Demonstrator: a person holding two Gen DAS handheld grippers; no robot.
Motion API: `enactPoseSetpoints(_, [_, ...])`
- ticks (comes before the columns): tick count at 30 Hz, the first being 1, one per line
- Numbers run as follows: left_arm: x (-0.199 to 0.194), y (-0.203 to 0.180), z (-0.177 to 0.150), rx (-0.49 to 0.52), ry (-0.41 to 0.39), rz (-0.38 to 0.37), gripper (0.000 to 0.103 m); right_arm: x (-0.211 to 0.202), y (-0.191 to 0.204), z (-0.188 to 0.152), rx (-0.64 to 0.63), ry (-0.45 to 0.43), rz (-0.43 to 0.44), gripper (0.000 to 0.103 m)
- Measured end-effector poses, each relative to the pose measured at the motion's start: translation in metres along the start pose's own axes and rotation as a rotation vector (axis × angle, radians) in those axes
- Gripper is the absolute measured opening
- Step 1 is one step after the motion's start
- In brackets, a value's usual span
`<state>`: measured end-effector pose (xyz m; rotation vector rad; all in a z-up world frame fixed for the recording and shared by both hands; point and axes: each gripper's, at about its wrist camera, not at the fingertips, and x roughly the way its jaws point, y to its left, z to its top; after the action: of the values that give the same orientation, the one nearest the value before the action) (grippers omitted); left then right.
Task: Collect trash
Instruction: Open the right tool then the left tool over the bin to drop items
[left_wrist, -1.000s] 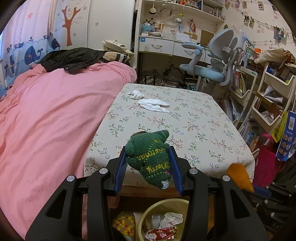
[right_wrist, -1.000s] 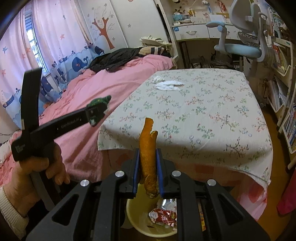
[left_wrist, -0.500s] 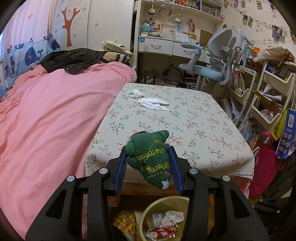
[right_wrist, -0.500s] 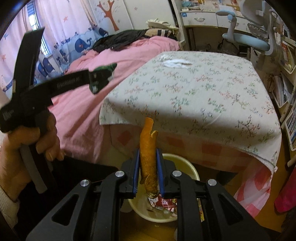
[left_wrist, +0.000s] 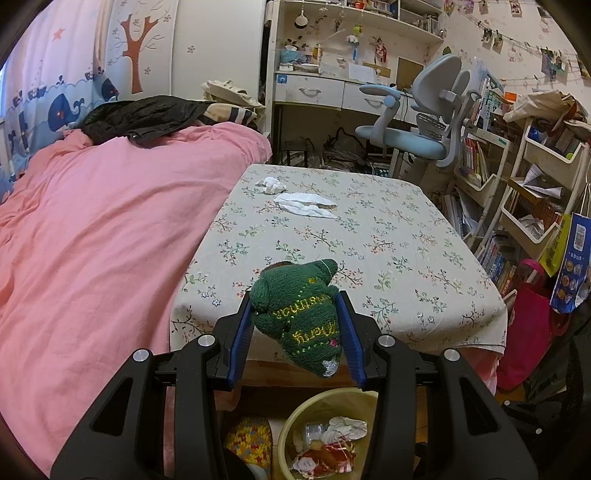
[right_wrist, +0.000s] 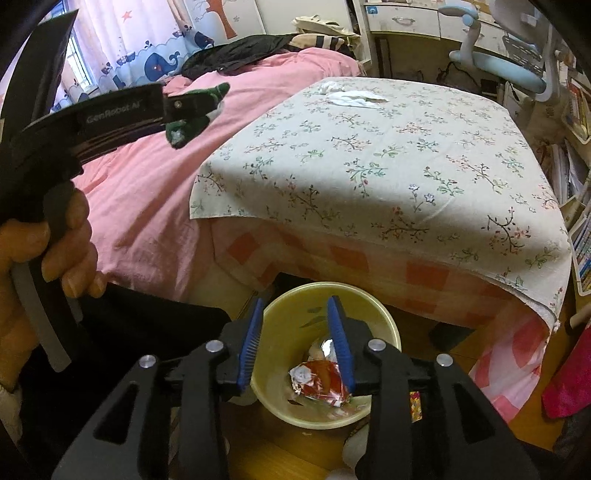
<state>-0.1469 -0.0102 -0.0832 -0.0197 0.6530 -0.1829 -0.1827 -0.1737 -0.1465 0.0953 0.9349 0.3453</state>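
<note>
The small green knitted piece with yellow stitched lettering (left_wrist: 301, 319) sits clamped between the blue pads of your left gripper (left_wrist: 297, 332), held in the air just past the near edge of the table, with the round pale-yellow plastic bin (left_wrist: 295, 417) almost straight below it. It looks soft, light and springy: the pads have sunk into the knit without flattening it, so it should not slip, but it may cling to the ribbed pads when you let go. Your hold is across its middle, which is the right place; a pinch at a loose end would let it flop and swing.

Your right gripper (right_wrist: 297, 339) hangs directly over the same bin, and its jaws have just been opening; they now stand apart with nothing between them. In the bin you can see a crumpled red and silver foil wrapper (right_wrist: 319, 380), light and crackly.

On the far part of the flower-print tablecloth (left_wrist: 369, 236) lie a crumpled white tissue wad (left_wrist: 271, 184) and, just beside it, a flat spread of white tissue paper (left_wrist: 304, 204). Both will be feather-light and tear easily; take the wad across its bulk, and gather the flat one at a raised fold rather than scraping along the cloth.
</note>
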Motion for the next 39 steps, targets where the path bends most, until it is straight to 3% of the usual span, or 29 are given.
enactPoseSetpoints(5, [-0.002,-0.003,-0.003,0.013,0.005,-0.006,0.042,-0.003,-0.006,0.003,0.027,-0.022,-0.011,0.044])
enactPoseSetpoints(11, [0.002,-0.012,-0.004,0.043,0.024,-0.02,0.042,-0.016,-0.02,0.009,0.093,-0.089,-0.035,0.061])
enactPoseSetpoints(18, [0.005,-0.034,-0.024,0.131,0.073,-0.05,0.043,-0.033,-0.035,0.013,0.159,-0.185,-0.061,0.068])
enactPoseSetpoints(32, [0.009,-0.069,-0.062,0.257,0.176,-0.115,0.045,-0.052,-0.054,0.014,0.252,-0.29,-0.08,0.072])
enactPoseSetpoints(39, [0.012,-0.075,-0.068,0.27,0.216,-0.126,0.056,-0.054,-0.059,0.012,0.284,-0.303,-0.081,0.074])
